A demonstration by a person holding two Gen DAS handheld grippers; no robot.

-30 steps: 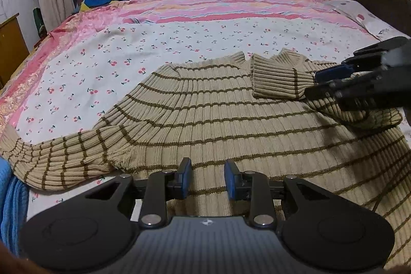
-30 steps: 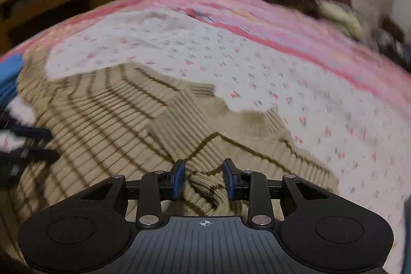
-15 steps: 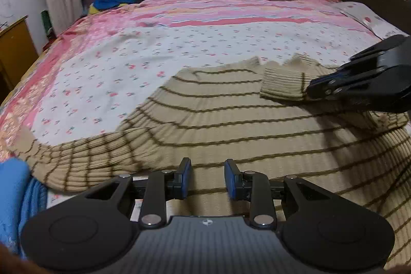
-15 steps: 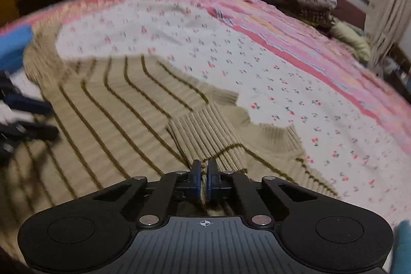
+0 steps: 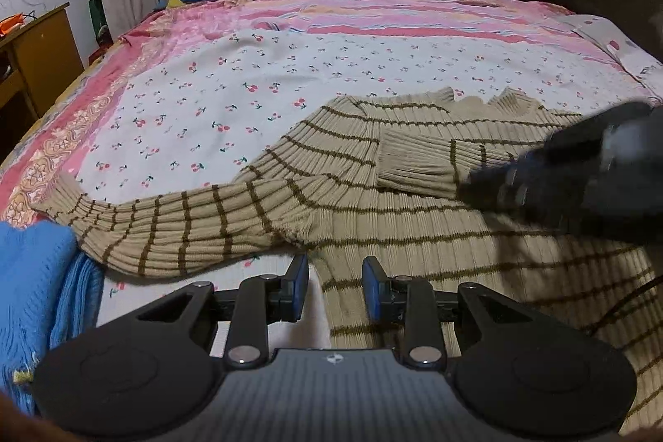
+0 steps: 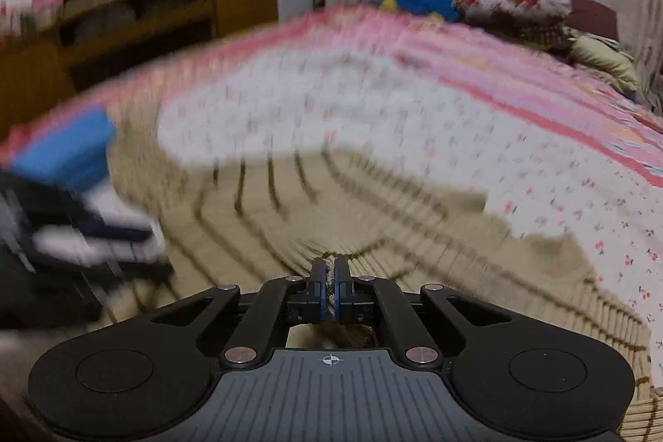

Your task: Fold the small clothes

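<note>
Two grippers work one sweater [image 5: 414, 201], which lies flat across the lower half of the left wrist frame on the cherry-print sheet [image 5: 248, 85]. My right gripper [image 6: 330, 291] has its pads pinched nearly together on a fold of sleeve knit, though the jaws are easing open a touch. In the left view it shows as a dark blur at the right edge, on the sleeve [image 5: 418, 168] already laid across the chest. My left gripper [image 5: 335, 286] stands narrowly open over the sweater's side edge at lower centre, holding nothing. The other sleeve [image 5: 165, 230] stretches toward the lower left, its end near a blue cloth [image 5: 33, 297]. To do this well, I judge I should lay the pinched sleeve flat and straight along the body, let go only once it rests smooth, and keep the left gripper from dragging the hem.
</note>
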